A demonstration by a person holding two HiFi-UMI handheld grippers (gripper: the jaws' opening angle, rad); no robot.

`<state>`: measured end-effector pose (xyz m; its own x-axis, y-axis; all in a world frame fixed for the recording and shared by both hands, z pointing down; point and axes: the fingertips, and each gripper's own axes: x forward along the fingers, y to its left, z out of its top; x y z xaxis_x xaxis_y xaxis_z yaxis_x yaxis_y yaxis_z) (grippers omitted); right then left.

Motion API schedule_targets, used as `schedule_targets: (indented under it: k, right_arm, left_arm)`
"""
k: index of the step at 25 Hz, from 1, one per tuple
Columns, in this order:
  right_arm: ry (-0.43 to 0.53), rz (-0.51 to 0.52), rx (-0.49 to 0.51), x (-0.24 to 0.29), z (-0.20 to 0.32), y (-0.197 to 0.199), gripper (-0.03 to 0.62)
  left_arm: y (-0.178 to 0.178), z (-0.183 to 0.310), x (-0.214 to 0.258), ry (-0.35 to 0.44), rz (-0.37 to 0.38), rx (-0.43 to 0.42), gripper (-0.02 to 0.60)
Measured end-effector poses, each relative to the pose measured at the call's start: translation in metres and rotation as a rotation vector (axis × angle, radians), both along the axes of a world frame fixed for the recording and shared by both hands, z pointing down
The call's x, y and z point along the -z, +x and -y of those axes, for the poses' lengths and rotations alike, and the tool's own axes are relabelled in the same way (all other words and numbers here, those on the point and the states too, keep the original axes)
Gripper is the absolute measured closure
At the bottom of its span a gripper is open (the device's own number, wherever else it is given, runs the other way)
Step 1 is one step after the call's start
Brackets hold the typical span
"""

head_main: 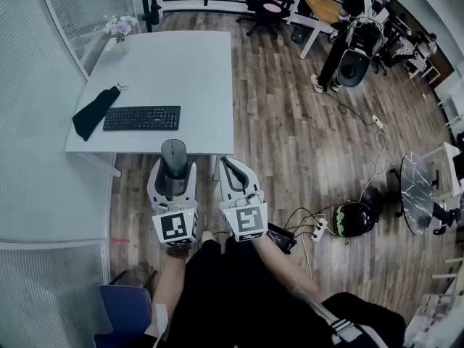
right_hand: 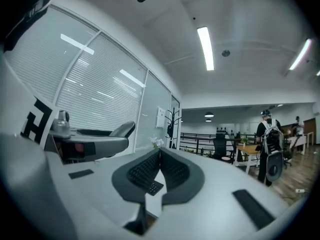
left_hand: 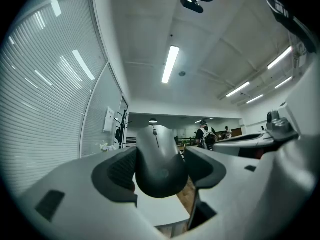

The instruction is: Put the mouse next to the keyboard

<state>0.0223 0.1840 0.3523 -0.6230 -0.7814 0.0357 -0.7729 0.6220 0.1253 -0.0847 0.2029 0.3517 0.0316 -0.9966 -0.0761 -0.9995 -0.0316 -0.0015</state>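
Observation:
A dark grey mouse [head_main: 173,162] sits clamped between the pads of my left gripper [head_main: 173,171], held just over the near edge of the white table [head_main: 188,71]. The left gripper view shows the mouse [left_hand: 159,160] filling the gap between both black pads. A black keyboard [head_main: 142,118] lies on the table's near left part, ahead and left of the mouse. My right gripper [head_main: 230,167] hovers beside the left one, its jaws shut with nothing between them; its tips [right_hand: 160,153] meet in the right gripper view.
A black cloth [head_main: 93,112] lies left of the keyboard. A small vase of flowers [head_main: 119,29] stands at the table's far left corner. Wooden floor stretches to the right, with cables and a power strip [head_main: 317,229]. A blue chair [head_main: 123,309] is at my lower left.

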Motion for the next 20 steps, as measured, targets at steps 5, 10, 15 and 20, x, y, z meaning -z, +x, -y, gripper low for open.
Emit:
schedule_targets:
  k: [5, 10, 15, 20]
  right_arm:
    - [-0.024, 0.0, 0.003, -0.007, 0.014, 0.001, 0.595]
    - [-0.03, 0.006, 0.015, -0.009, 0.036, 0.006, 0.595]
    - [-0.027, 0.016, 0.035, -0.004, 0.06, 0.011, 0.595]
    - [-0.04, 0.021, 0.065, -0.011, 0.084, 0.024, 0.595]
  left_arm:
    - [0.005, 0.016, -0.003, -0.004, 0.003, -0.013, 0.278]
    - [0.014, 0.036, -0.005, -0.011, 0.004, -0.005, 0.278]
    - [0.019, 0.059, -0.003, -0.019, 0.018, 0.011, 0.277]
    - [0.035, 0.082, -0.012, -0.037, 0.024, 0.035, 0.278]
